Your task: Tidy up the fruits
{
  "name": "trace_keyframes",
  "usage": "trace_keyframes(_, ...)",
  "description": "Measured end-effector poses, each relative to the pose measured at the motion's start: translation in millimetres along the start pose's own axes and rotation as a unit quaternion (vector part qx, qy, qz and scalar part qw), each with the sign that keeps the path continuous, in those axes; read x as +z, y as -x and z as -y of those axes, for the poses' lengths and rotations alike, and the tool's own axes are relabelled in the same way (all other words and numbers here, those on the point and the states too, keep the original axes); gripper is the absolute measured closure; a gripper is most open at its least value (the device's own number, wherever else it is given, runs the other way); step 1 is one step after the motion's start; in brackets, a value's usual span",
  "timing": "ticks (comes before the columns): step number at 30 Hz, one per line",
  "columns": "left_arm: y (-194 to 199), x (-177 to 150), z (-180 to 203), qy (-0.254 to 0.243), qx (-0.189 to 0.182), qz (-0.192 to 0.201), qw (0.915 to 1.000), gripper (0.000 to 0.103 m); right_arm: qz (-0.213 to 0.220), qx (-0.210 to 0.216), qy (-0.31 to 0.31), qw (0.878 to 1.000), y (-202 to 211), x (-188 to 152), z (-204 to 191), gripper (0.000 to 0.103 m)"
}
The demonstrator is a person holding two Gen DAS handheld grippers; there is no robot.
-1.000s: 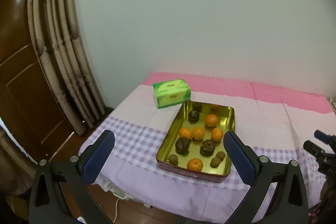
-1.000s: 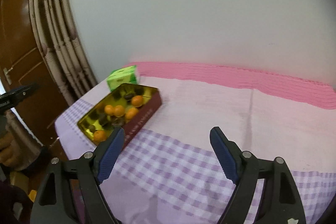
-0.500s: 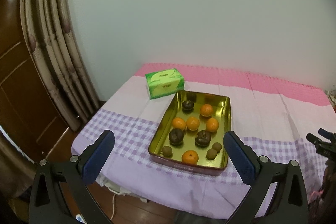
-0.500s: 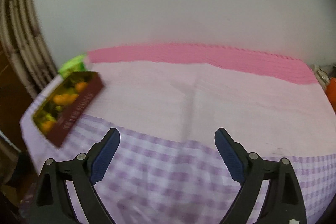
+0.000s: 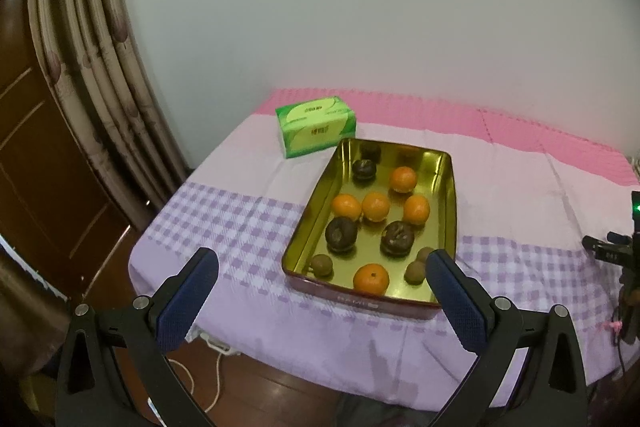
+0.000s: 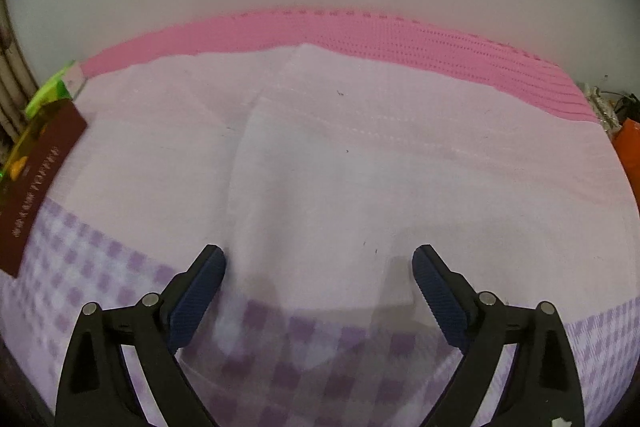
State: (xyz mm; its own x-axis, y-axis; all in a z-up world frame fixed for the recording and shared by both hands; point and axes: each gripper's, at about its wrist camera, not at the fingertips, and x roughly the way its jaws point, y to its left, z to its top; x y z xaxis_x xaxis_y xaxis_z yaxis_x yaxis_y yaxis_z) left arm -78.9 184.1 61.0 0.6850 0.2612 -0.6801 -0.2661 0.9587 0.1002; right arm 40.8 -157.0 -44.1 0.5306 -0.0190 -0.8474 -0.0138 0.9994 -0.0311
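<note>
Notably, writing: gold characters on the tin's [image 6: 38, 183] dark red side, too blurred to read; print on the green tissue box [image 5: 316, 125] illegible.
Left view only: tin interior [image 5: 446, 187] with oranges [image 5: 376, 206], dark fruits [image 5: 341, 234], small brown fruits [image 5: 321, 264].
Right view only: bare tablecloth [image 6: 340, 155].
Left gripper [image 5: 320, 275]: wide open, empty, short of the tin.
Right gripper [image 6: 318, 273]: jaws just opening, nothing between.

A plain pale wall [image 5: 360, 7] fills twelve o'clock. At nine o'clock hang beige patterned curtains [image 5: 92, 59], with a dark wooden door [image 5: 36, 163] beyond them. A table draped in a pink and lilac-checked cloth [image 5: 248, 227] spreads across the centre. At seven o'clock, a white cable [image 5: 208, 379] lies on brown wooden floor [image 5: 256, 395].
</note>
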Motion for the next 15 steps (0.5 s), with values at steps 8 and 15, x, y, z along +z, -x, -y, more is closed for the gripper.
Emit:
trace_keyframes(8,-15.3,-3.4,-3.4,0.007,0.005,-0.022,0.9997,0.000,0.012,0.008,0.026,1.000,-21.5,21.3,0.7,0.000)
trace_keyframes(15,-27.0,-7.3,-6.5,0.010,0.013,-0.038,0.9991,0.000,0.016,0.015,0.032,0.999,-32.6,32.0,3.7,0.000)
